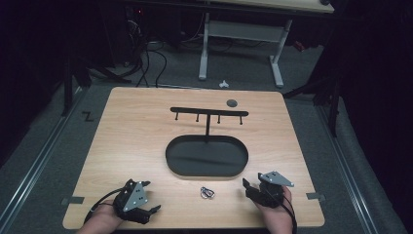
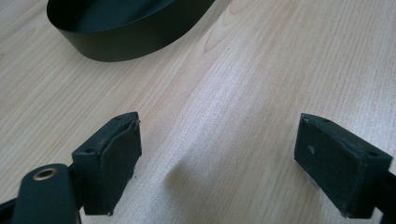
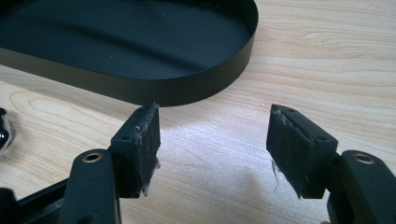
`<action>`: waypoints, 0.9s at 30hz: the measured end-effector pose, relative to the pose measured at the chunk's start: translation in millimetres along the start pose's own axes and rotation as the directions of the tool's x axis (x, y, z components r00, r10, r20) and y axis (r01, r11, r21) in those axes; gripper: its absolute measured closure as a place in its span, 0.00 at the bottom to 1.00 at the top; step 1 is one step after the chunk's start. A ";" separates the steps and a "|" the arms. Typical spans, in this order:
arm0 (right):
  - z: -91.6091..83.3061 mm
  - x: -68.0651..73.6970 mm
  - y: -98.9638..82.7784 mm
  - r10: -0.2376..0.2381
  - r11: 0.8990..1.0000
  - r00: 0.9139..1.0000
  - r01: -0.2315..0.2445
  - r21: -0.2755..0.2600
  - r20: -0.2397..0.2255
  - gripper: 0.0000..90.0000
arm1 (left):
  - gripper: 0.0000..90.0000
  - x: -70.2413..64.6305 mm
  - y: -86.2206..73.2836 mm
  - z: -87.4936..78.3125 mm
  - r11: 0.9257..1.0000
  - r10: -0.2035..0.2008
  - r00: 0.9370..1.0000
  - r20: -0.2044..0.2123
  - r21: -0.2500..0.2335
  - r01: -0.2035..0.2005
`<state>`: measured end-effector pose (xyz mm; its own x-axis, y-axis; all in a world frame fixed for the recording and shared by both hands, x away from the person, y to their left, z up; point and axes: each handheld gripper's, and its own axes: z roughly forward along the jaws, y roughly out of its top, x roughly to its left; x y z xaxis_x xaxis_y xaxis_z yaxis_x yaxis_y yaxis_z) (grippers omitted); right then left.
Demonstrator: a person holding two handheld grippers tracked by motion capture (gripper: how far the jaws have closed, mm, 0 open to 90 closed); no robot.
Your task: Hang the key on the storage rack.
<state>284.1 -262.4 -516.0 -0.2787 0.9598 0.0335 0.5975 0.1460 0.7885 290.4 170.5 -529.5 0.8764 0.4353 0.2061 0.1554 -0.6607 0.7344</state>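
Note:
A black oval tray (image 1: 175,163) sits in the middle of the wooden table, with a black T-shaped hook stand (image 1: 208,113) rising from its far edge. A small dark metal tangle, perhaps a key ring or chain (image 1: 207,192), lies in front of the tray between my hands. My left gripper (image 1: 151,210) rests near the front left edge, open with bare wood between its pads (image 2: 116,158). My right gripper (image 1: 249,187) rests at the front right, open, its pads (image 3: 142,144) worn and nothing between them. The tray wall (image 3: 187,91) stands just beyond the right jaws. A shiny edge of the small metal item (image 3: 4,130) shows at the left of the right gripper view.
A small grey disc (image 1: 232,103) lies near the table's far edge. The tray's wall (image 2: 121,44) shows at the upper left of the left gripper view. Beyond the table stand a white desk frame (image 1: 241,44) and cables on a grey floor.

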 end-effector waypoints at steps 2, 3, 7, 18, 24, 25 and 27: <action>0.1 0.1 -0.1 0.002 1.000 1.000 -0.002 0.001 -0.001 0.39 | 0.17 1.2 -0.5 -0.8 1.000 -0.010 1.000 0.004 -0.008 0.010; 0.3 0.1 -0.2 0.002 1.000 1.000 -0.002 0.001 -0.001 0.39 | 0.17 1.9 -0.7 -1.1 1.000 -0.015 1.000 0.004 -0.011 0.015; 0.7 0.1 -0.2 0.009 1.000 1.000 -0.009 -0.003 -0.008 0.39 | 0.17 3.4 -1.0 -1.7 0.999 -0.027 1.000 0.009 -0.018 0.027; -2.3 6.2 5.7 -0.022 1.000 0.999 0.022 -0.003 -0.037 0.47 | 0.17 14.4 -4.2 -8.1 0.987 -0.134 0.991 0.026 -0.091 0.136; -3.8 17.2 12.0 -0.092 0.995 0.994 0.093 0.030 -0.055 0.47 | 0.17 19.8 -5.9 -13.0 0.972 -0.181 0.983 0.023 -0.146 0.182; -4.1 19.5 12.7 -0.104 0.994 0.993 0.106 0.032 -0.054 0.46 | 0.17 21.0 -6.5 -14.6 0.967 -0.193 0.981 0.018 -0.166 0.193; -4.1 22.8 13.4 -0.119 0.992 0.991 0.121 0.040 -0.058 0.46 | 0.17 21.5 -6.6 -15.3 0.964 -0.199 0.980 0.013 -0.176 0.198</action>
<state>282.7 -239.6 -502.1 -0.3909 0.9201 -0.0248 0.5885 0.2706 0.7618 301.2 193.6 -520.1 0.8340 0.5497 0.0473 0.2435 -0.4436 0.8625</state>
